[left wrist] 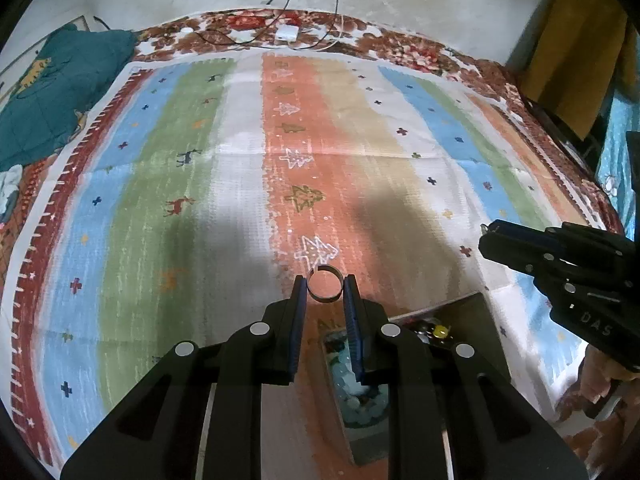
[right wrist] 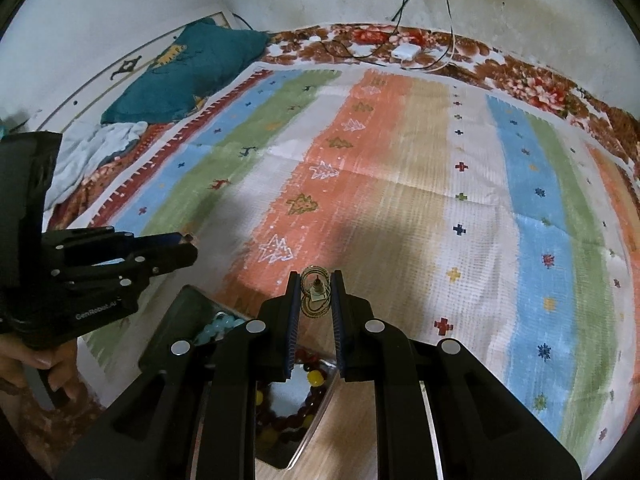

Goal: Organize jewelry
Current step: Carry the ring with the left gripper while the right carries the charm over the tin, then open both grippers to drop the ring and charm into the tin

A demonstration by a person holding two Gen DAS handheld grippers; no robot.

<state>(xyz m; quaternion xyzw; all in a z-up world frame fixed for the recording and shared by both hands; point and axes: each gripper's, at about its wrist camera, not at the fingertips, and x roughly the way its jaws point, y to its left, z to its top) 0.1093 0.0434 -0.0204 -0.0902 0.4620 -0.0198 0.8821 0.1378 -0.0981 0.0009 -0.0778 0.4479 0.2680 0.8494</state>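
My left gripper [left wrist: 325,290] is shut on a silver ring [left wrist: 325,286], held above the striped cloth. Below it lies a box [left wrist: 476,312] with pale blue beads [left wrist: 356,388] and a dark bead string with a yellow bead [left wrist: 440,331]. My right gripper [right wrist: 316,294] is shut on a gold hoop earring [right wrist: 315,294], held over the same box [right wrist: 180,320], which holds a dark and yellow bead bracelet [right wrist: 314,380] and pale blue beads [right wrist: 218,326]. Each gripper shows in the other's view: the right gripper [left wrist: 486,240] and the left gripper [right wrist: 192,248].
A striped cloth [left wrist: 248,160] with tree and deer prints covers a floral blanket [left wrist: 400,48]. A teal cushion [left wrist: 60,88] lies at the far left. A white charger with cables [left wrist: 287,33] lies at the far edge near the wall. A yellow garment [left wrist: 576,56] hangs at the right.
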